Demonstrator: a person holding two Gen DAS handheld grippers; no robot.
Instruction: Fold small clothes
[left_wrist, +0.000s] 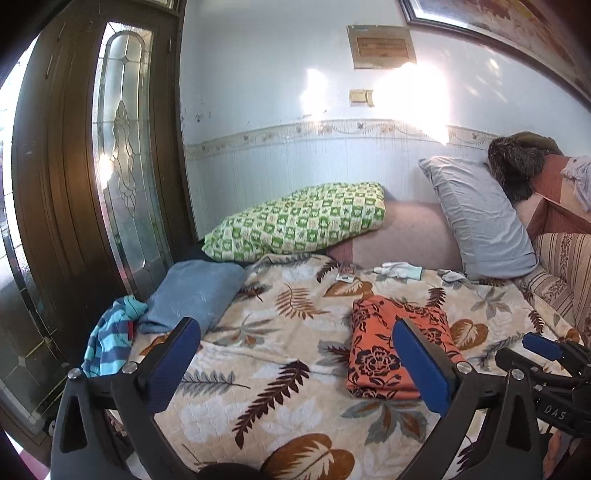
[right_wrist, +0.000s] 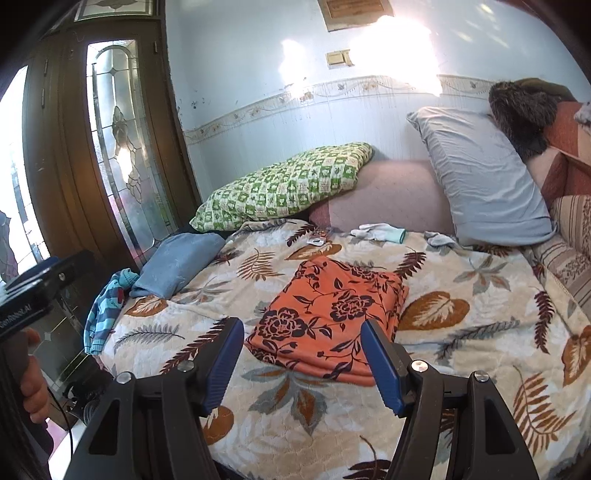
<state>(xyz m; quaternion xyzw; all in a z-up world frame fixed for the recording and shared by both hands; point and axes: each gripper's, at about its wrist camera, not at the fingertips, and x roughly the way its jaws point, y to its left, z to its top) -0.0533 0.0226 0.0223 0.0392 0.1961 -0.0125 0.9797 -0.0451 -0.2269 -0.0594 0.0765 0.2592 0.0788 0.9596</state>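
Observation:
A folded orange cloth with dark flowers (left_wrist: 384, 347) (right_wrist: 328, 314) lies flat on the leaf-patterned blanket (left_wrist: 280, 314) (right_wrist: 461, 332). My left gripper (left_wrist: 295, 354) is open and empty, held above the blanket just left of the cloth. My right gripper (right_wrist: 303, 362) is open and empty, held just in front of the cloth's near edge; it also shows at the right edge of the left wrist view (left_wrist: 543, 347). A crumpled striped blue garment (left_wrist: 110, 336) (right_wrist: 103, 314) lies at the bed's left edge. Small white and mint clothes (left_wrist: 400, 271) (right_wrist: 380, 232) lie at the back.
A folded blue cloth (left_wrist: 192, 295) (right_wrist: 177, 269) lies at the left. A green checked pillow (left_wrist: 299, 221) (right_wrist: 280, 188) and a grey pillow (left_wrist: 480, 221) (right_wrist: 480, 177) lean at the back. A wooden door with glass (left_wrist: 122, 147) (right_wrist: 122, 147) stands left.

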